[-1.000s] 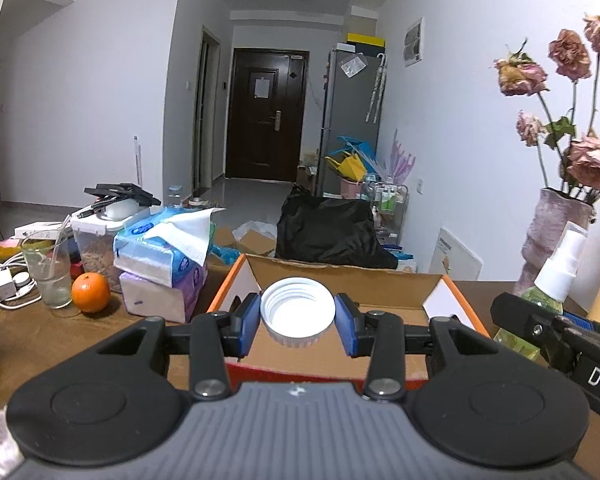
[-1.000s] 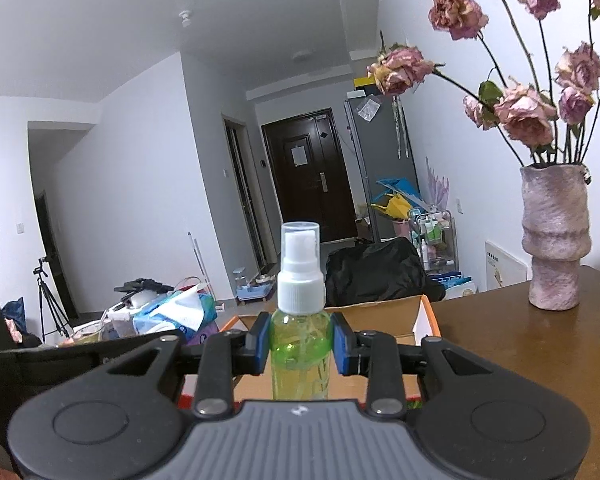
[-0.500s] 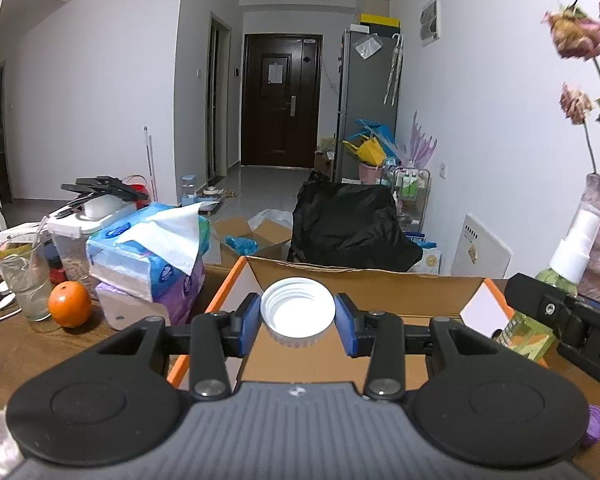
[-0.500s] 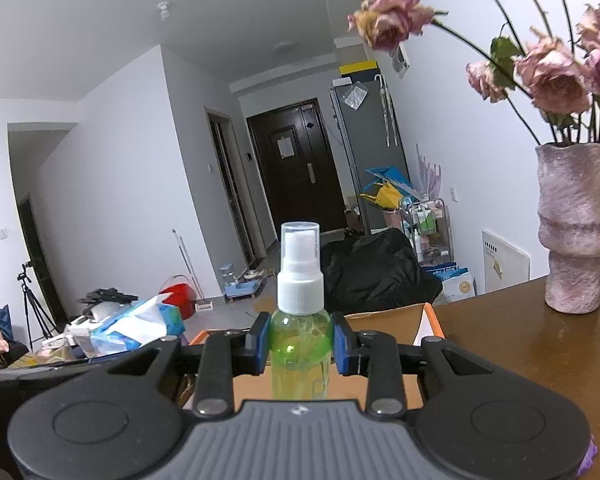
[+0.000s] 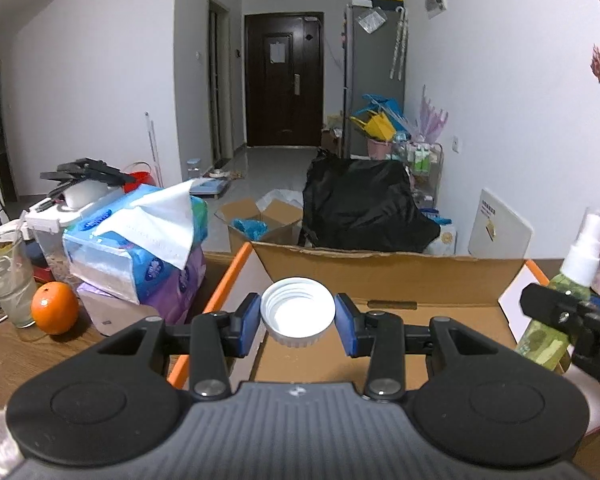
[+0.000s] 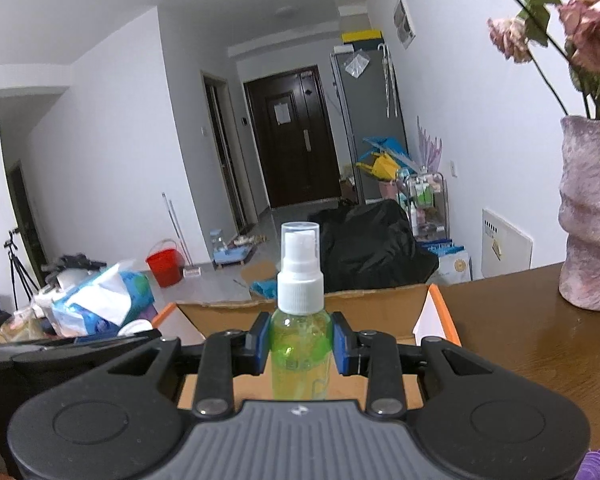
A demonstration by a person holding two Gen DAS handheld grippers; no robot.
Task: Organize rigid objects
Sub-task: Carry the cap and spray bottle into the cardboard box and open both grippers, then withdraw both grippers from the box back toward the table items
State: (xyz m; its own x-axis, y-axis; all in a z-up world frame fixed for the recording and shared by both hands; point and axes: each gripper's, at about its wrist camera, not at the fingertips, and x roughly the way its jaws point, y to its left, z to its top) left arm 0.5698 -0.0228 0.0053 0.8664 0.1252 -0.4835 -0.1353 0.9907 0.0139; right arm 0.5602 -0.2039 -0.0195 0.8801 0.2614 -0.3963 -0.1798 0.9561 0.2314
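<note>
The left tongs (image 5: 298,317) clench a light, stiff white cap (image 5: 298,311) by its rim and the right tongs (image 6: 301,339) grasp a slippery green spray bottle (image 6: 301,334) mid-body, both above the open cardboard box (image 5: 384,276)

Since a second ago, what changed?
Both grippers moved forward over the open box, which looms larger; the vase slid rightward in view. Unchanged: left gripper clamps the white cap, right gripper clamps the spray bottle.
</note>
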